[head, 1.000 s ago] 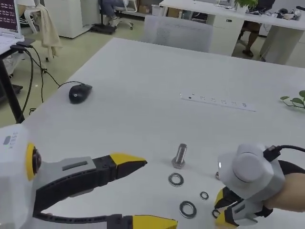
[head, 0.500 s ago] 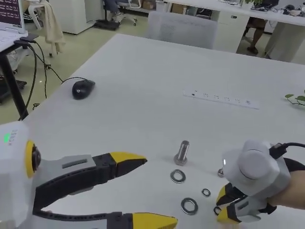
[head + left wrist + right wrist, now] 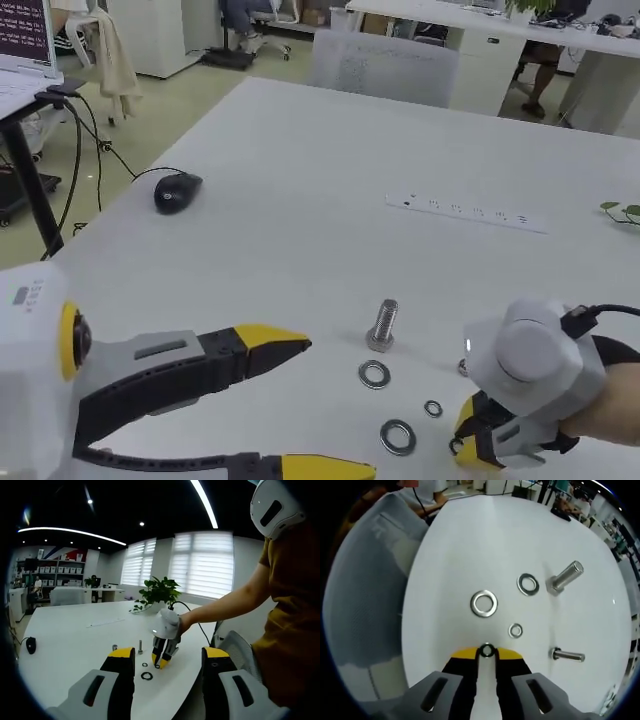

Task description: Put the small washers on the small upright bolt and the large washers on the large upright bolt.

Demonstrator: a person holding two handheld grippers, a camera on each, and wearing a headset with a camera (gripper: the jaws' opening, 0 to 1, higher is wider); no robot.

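Note:
A large upright bolt (image 3: 382, 325) (image 3: 565, 578) stands mid-table, and a small bolt (image 3: 463, 368) (image 3: 566, 655) peeks out beside my right gripper. Two large washers (image 3: 374, 375) (image 3: 397, 436) lie flat before the large bolt, seen again as large washers (image 3: 528, 584) (image 3: 484, 603). One small washer (image 3: 432, 408) (image 3: 515, 630) lies loose. My right gripper (image 3: 462, 445) (image 3: 486, 655) points down at the table, shut on another small washer (image 3: 486, 651) at its tips. My left gripper (image 3: 340, 406) (image 3: 167, 652) hovers open at the near left, holding nothing.
A black mouse (image 3: 177, 192) lies at the far left and a white power strip (image 3: 466, 214) farther back. Plant leaves (image 3: 625, 212) reach in at the right edge. A grey chair (image 3: 385, 68) stands behind the table (image 3: 300, 200). The table's near edge lies just below the right gripper.
The right gripper's tips have come down over the small washer that lay beside them near the table's front. The left gripper has kept its place and stays open.

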